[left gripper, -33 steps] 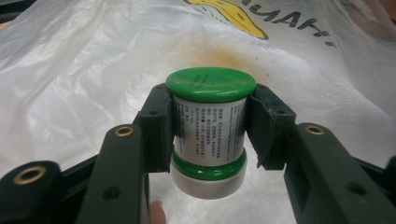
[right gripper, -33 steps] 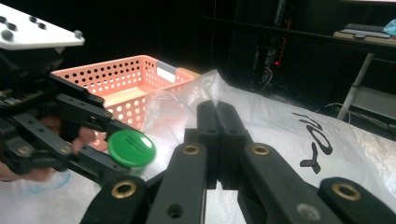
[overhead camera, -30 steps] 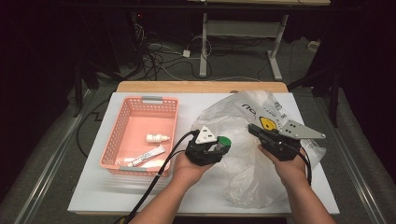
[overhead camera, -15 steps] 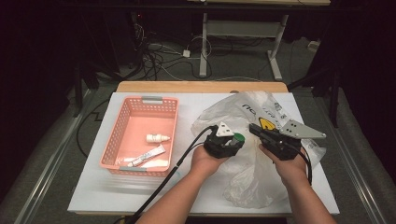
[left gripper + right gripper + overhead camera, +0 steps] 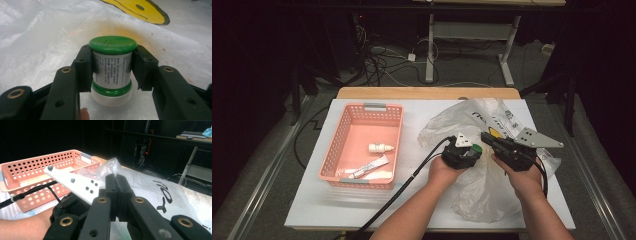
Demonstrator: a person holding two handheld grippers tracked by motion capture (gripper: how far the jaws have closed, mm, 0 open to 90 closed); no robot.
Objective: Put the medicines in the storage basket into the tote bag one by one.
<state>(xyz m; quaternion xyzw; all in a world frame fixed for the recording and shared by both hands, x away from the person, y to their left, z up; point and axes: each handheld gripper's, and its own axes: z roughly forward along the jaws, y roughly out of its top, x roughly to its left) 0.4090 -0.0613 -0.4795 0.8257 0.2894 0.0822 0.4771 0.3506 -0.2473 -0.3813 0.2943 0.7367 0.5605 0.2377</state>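
Since a second ago we are seeing the left gripper [image 5: 473,150] carried to the right across the table, from beside the basket to the mouth of the plastic bag [image 5: 482,190], where it is now sitting just beside the right gripper [image 5: 486,136]. The right gripper is staying where it was.

We are holding a small green-capped bottle [image 5: 112,65] in the left gripper, its jaws pressing on the bottle's printed white label from both sides, the green cap pointing away from us and a white base toward us. In the left gripper view the bottle is lying against the bag's clear film, with a yellow print on the bag beyond it.

The right gripper's jaws are closed tight, pinching a fold of the bag and lifting its edge, as the right gripper view is showing.

Off to the left, the pink basket [image 5: 343,145] is resting on the white table [image 5: 312,210], holding a small dropper bottle [image 5: 380,148] and a flat tube [image 5: 370,167].
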